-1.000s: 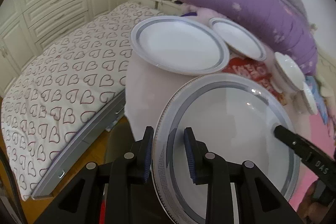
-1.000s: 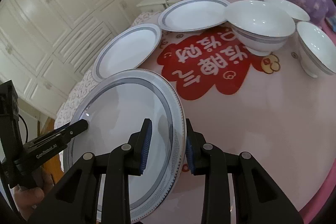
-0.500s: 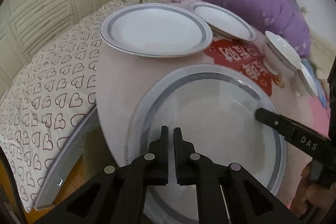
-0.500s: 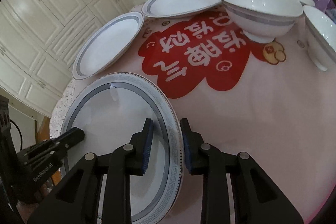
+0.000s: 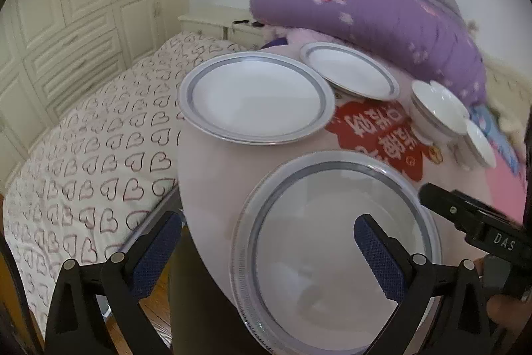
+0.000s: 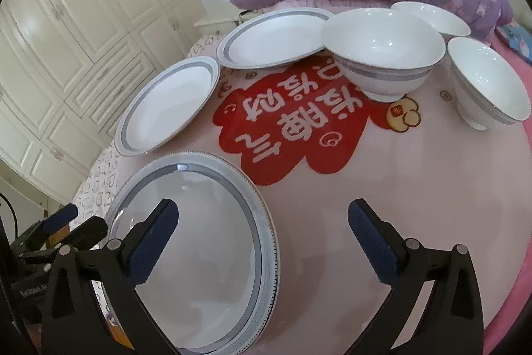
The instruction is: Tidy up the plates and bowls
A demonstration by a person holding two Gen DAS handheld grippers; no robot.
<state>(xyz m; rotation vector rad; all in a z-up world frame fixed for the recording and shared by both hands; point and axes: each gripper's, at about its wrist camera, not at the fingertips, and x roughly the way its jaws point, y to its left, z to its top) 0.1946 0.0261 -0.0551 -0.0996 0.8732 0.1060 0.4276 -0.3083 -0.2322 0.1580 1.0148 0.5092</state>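
Note:
A large grey-rimmed plate (image 5: pixel 332 248) (image 6: pixel 193 255) lies flat at the near edge of the pink-clothed round table (image 6: pixel 399 188). My left gripper (image 5: pixel 266 222) hovers above the plate's left rim. Its jaws are opening wide and the pads touch nothing. My right gripper (image 6: pixel 262 205) is opening too; it straddles the plate's right rim without pressing on it. Behind sit a medium plate (image 5: pixel 256 98) (image 6: pixel 169 105) and a further plate (image 5: pixel 349 72) (image 6: pixel 276 39). Three white bowls (image 6: pixel 382 52) (image 6: pixel 488 82) (image 6: pixel 432 15) stand at the back right.
A bed with a heart-print cover (image 5: pixel 83 155) lies left of the table. A rolled purple quilt (image 5: pixel 365 5) rises just behind the dishes. Cream wardrobe doors (image 6: pixel 66 39) fill the far left. A red patch (image 6: pixel 292 128) marks the cloth's middle.
The large plate has come down flat on the table. The right jaws let go of its rim and both grippers have sprung wide. The left gripper has risen and drawn back.

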